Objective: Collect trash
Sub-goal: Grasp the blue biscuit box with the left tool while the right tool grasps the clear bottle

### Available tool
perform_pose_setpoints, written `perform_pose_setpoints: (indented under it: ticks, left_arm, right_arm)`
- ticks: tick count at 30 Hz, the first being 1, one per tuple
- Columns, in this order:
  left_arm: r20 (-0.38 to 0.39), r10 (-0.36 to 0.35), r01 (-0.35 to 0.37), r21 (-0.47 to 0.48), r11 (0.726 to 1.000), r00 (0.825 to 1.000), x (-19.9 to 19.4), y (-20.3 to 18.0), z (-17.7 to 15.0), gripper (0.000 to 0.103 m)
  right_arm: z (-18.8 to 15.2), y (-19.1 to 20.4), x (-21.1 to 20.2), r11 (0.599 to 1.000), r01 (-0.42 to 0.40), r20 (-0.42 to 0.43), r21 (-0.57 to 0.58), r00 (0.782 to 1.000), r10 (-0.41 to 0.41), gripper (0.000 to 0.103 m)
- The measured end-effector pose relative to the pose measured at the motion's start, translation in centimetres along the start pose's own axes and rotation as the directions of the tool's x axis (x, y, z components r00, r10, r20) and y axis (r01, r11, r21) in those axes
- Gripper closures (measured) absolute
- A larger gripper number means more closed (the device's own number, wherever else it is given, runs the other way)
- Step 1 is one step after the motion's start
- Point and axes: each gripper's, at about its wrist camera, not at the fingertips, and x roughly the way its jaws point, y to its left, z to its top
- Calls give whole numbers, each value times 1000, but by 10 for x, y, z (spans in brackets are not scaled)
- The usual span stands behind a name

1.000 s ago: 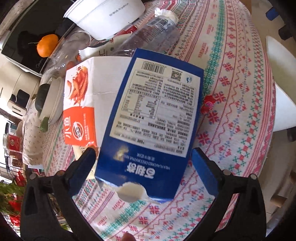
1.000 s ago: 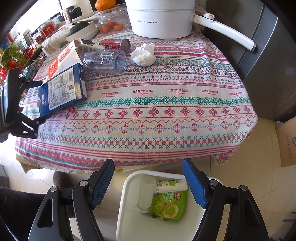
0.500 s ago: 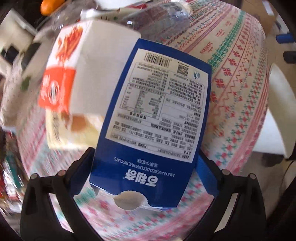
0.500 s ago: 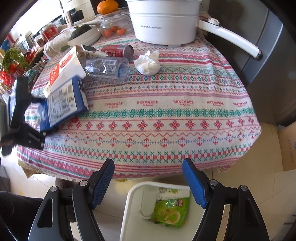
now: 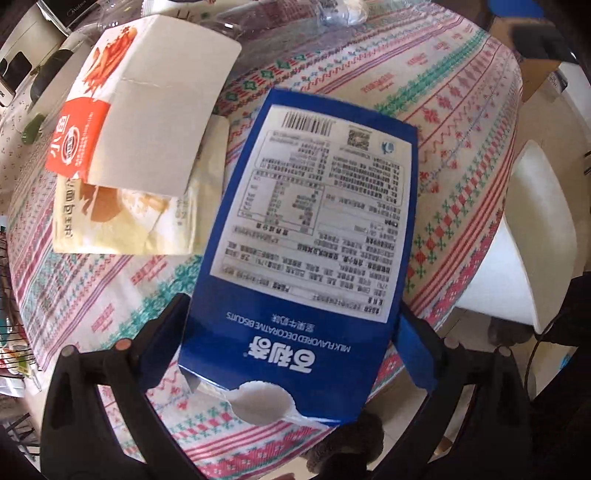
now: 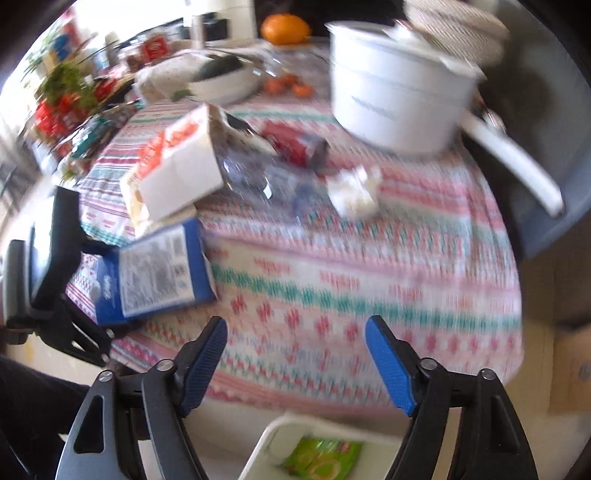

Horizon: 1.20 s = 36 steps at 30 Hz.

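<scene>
My left gripper is shut on a blue biscuit box and holds it lifted above the table edge; the box also shows in the right wrist view. A white and orange carton lies on a cream wrapper behind it. My right gripper is open and empty, above the white bin that holds a green packet. A clear plastic bottle, a red can and a crumpled tissue lie on the patterned tablecloth.
A white pot with a long handle stands at the back right. A bowl, small tomatoes and an orange sit at the back. A white chair stands beside the table.
My left gripper has closed on the blue box and lifted it back off the carton. My right gripper has swung up toward the table; the bin now sits at the frame's bottom.
</scene>
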Motion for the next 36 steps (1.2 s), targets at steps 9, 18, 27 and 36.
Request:
perform_pose_setpoints:
  ticks: [9, 18, 27, 36]
  left_arm:
    - [61, -82, 92, -181, 979, 995, -14, 45, -25, 6]
    - [86, -96, 113, -221, 969, 992, -34, 62, -64, 7]
    - [91, -86, 105, -228, 968, 992, -38, 52, -60, 7]
    - [115, -76, 102, -240, 966, 990, -64, 36, -63, 7]
  right_arm:
    - [72, 44, 54, 942, 74, 29, -326, 997, -68, 17]
    - [107, 67, 110, 863, 67, -2, -501, 997, -78, 18]
    - [94, 78, 136, 796, 162, 20, -584, 982, -186, 32]
    - [63, 56, 71, 916, -9, -49, -400, 999, -12, 38]
